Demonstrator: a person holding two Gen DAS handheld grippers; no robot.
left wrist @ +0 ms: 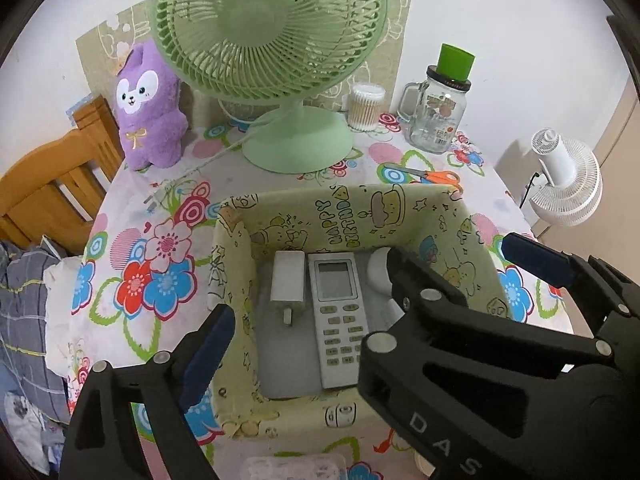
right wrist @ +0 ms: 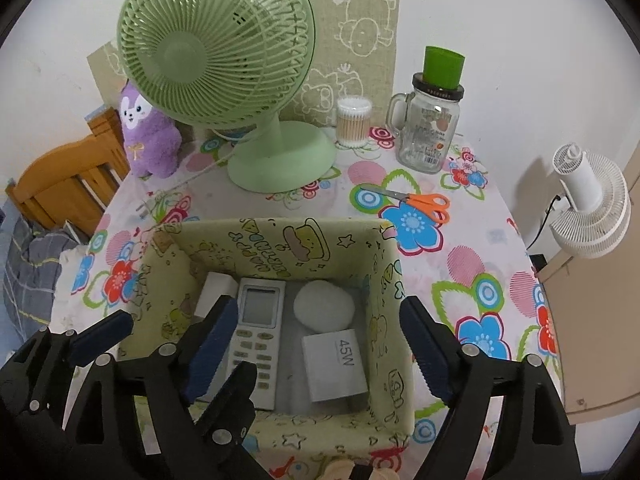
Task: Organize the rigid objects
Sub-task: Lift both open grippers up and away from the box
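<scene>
1. Two grippers over one fabric storage box — yellow cartoon print, "HAPPY BIRTHDAY" on the inner wall — which sits on a floral tablecloth.
2. Left gripper: jaws spread wide, nothing between the blue pads. One finger is outside the box's left wall; the other is out past its right side.
3. Right gripper: jaws also apart, pads touching nothing. It hangs above the box interior, with one finger over the remote's left edge and the other at the right wall.
4. Box contents, all lying on the grey floor:
   - white remote control, screen end toward the far wall, roughly centre
   - white plug adapter just left of the remote, prongs toward the camera
   - white box marked "45W" to the right of the remote, near side
   - white rounded object behind the 45W box — cannot tell what it is
5. Outside the box, at the back of the table:
   - green desk fan, with a purple plush toy to its left
   - cotton swab container
   - glass mug jar with a green cup on its lid
6. Orange-handled scissors lie flat between the jar and the box.
7. White fan off the table at right; wooden chair at left.
</scene>
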